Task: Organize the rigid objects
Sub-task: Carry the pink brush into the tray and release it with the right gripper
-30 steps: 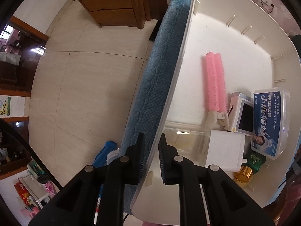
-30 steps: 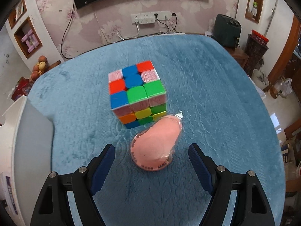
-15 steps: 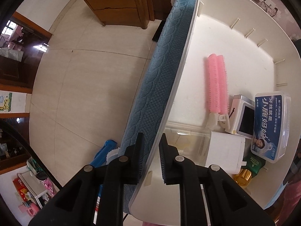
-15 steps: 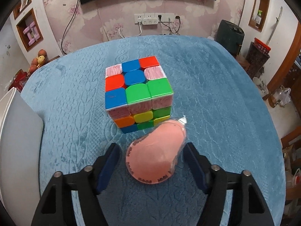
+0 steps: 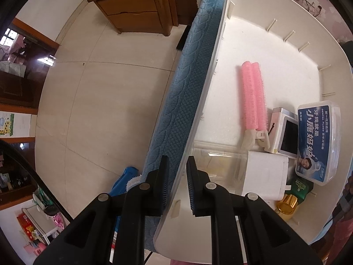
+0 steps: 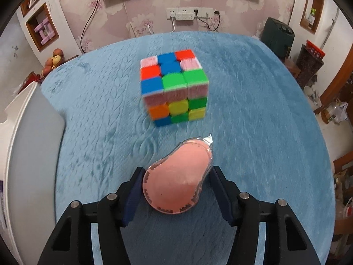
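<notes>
A pink teardrop-shaped tape dispenser (image 6: 185, 161) in a clear shell lies on the blue tablecloth (image 6: 253, 114). My right gripper (image 6: 177, 173) straddles it. Its jaws are closing, and both pads touch the dispenser's sides. A scrambled puzzle cube (image 6: 174, 88) stands just beyond it. My left gripper (image 5: 177, 173) points down over the table's edge and is shut on the side wall of a white bin (image 5: 199, 110). In the bin lie a pink hair roller clip (image 5: 253, 97), a blue dental floss box (image 5: 317, 141), a small screen device (image 5: 284, 134) and a white box (image 5: 264, 174).
A clear tub (image 5: 218, 163) and a green bottle with a gold cap (image 5: 286, 203) also sit in the bin. The bin's wall (image 6: 26, 154) fills the left edge of the right wrist view. Tiled floor and a wooden cabinet (image 5: 136, 11) lie below the table's edge.
The right jaws have come in from wide apart to touch the pink dispenser on both sides. The cube now sits farther from the dispenser. The left gripper has kept its hold on the bin.
</notes>
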The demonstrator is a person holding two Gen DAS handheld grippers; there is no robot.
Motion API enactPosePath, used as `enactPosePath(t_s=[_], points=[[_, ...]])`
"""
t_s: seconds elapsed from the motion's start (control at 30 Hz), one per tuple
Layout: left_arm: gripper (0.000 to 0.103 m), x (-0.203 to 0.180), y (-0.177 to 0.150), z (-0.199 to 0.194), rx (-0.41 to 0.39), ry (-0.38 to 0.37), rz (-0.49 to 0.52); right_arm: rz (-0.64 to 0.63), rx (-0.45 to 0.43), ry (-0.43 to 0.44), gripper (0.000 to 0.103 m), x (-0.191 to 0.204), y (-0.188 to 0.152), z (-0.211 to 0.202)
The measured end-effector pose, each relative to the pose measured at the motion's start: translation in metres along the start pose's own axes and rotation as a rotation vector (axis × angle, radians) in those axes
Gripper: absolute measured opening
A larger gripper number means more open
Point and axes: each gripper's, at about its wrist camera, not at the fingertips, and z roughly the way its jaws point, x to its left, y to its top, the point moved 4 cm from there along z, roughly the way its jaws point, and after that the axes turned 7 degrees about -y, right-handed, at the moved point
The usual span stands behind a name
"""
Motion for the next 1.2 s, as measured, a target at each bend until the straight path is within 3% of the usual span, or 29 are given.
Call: enactPosePath(t_s=[0.13, 0.6, 0.93, 1.2], points=[[0.016, -0.001, -0.003, -0.006, -0.012, -0.011, 0.015, -0.02, 0.02, 0.004, 0.051, 0.006, -0.019, -0.01], [0.016, -0.008, -0.011, -0.008, -0.005, -0.04, 0.128, 0.081, 0.114, 0.064, 0.051, 0.022, -0.085, -0.053], [0.016, -0.01, -0.008, -0.008, 0.011, -0.074, 0.202, 0.141, 0.062, 0.079, 0.051, 0.026, -0.099, -0.097], [0.016, -0.008, -0.009, -0.001, 0.043, -0.089, 0.225, 0.149, -0.012, 0.106, 0.051, 0.046, -0.087, -0.137]])
